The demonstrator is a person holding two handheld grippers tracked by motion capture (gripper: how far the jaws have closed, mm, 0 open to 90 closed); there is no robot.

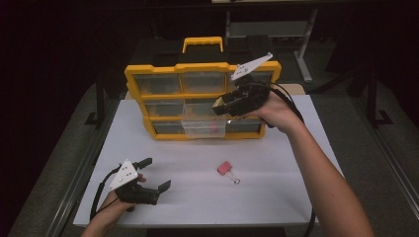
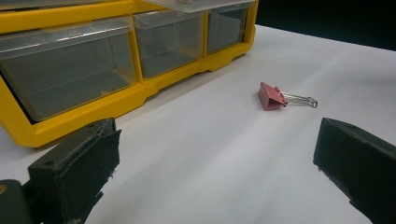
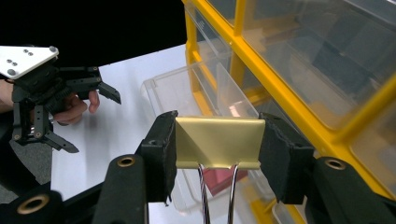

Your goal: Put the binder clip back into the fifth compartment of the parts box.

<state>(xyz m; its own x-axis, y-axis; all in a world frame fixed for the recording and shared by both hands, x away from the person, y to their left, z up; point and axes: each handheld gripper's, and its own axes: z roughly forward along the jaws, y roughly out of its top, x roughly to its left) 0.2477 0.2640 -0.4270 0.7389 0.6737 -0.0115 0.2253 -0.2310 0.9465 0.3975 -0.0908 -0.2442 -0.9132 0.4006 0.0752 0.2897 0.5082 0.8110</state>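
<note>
Two binder clips: gold clip (image 3: 217, 142) gripped, pink clip (image 1: 227, 169) lying loose.

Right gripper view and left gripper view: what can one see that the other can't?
The right gripper view shows a gold binder clip pinched between the right gripper jaws, a pulled-out clear drawer, and the left gripper farther off. The left gripper view shows a pink binder clip lying on the white table, with the left gripper's own jaws wide apart and nothing between them. Both show the yellow organizer with its clear drawers.
</note>
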